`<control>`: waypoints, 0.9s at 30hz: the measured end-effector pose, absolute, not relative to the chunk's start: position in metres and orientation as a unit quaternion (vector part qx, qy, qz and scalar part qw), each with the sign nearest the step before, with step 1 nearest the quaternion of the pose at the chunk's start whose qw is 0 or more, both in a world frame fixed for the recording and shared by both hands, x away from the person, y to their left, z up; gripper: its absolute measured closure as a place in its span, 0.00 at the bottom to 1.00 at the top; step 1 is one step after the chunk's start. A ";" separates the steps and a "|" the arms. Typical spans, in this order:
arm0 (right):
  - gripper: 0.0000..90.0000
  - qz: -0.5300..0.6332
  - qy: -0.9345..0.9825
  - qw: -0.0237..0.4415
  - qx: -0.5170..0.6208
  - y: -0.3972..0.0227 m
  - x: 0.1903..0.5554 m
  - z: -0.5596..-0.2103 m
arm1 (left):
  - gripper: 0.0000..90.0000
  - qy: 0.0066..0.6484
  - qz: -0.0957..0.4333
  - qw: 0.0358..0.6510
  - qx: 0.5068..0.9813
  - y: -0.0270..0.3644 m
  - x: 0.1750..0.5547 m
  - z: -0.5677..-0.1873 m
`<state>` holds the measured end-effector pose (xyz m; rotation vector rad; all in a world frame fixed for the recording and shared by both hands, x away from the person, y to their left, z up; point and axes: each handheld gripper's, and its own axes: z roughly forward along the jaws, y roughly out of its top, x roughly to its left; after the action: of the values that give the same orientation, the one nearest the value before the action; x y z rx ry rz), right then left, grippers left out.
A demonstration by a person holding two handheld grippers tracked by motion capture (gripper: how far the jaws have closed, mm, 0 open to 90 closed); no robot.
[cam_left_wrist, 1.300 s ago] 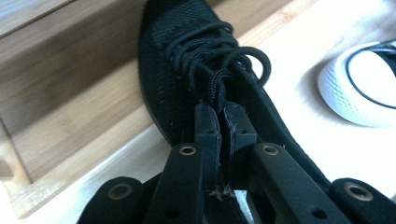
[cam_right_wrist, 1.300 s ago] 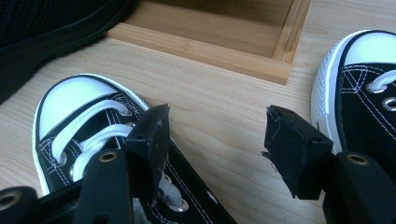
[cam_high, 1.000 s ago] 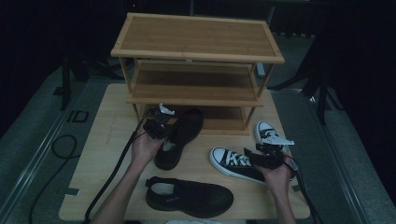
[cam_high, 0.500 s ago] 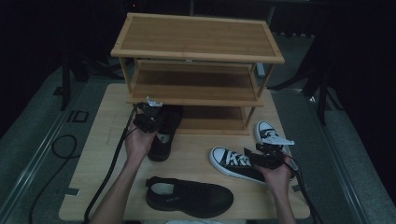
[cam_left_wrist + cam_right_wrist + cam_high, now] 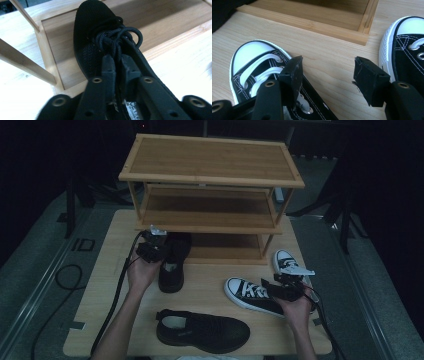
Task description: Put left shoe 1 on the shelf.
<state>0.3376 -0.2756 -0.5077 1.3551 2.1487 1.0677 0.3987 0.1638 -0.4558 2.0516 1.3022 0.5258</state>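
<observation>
A person stands at a pale wooden counter (image 5: 100,285) with a two-fingered gripper in each hand. At the far side of the counter sits a three-tier bamboo shoe rack (image 5: 212,195).

The left gripper (image 5: 152,251) is at a black mesh lace-up shoe (image 5: 174,260), which lies with its toe on the rack's bottom shelf and its heel out on the counter, near the rack's left front post. In the left gripper view, the left gripper (image 5: 117,65) has its two black fingers (image 5: 108,67) close together with a narrow gap between them, just behind the knot of the black laces (image 5: 117,37) and over the shoe's tongue. The fingers have just been opening, and whether they are pressing on the tongue cannot be told.

The right gripper (image 5: 285,287) hovers between two black-and-white canvas sneakers. One sneaker (image 5: 252,296) lies at an angle on the counter, its white toe pointing left; the second sneaker (image 5: 286,262) lies just beyond it, toe toward the rack. In the right gripper view the right gripper's fingers (image 5: 292,75) are wide apart with bare counter between them, one finger above the near sneaker's white laces (image 5: 259,75).

The matching black shoe (image 5: 202,330) lies on its own at the near edge of the counter, toe pointing right.
</observation>
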 end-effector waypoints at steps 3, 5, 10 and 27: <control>0.45 0.380 0.766 0.192 0.482 -0.276 0.338 -0.508 | 0.81 0.486 0.198 0.340 0.781 0.165 0.394 -0.451; 0.45 0.380 0.766 0.191 0.482 -0.276 0.338 -0.508 | 0.78 0.478 0.198 0.347 0.782 0.166 0.391 -0.448; 0.45 0.380 0.766 0.191 0.482 -0.276 0.338 -0.508 | 0.74 0.456 0.198 0.347 0.796 0.167 0.383 -0.443; 0.45 0.380 0.766 0.191 0.482 -0.276 0.337 -0.508 | 0.74 0.400 0.193 0.378 0.813 0.185 0.321 -0.437</control>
<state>0.3374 -0.2759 -0.5076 1.3539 2.1512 1.0670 0.3205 0.1852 -0.4372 2.0771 1.0213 0.4935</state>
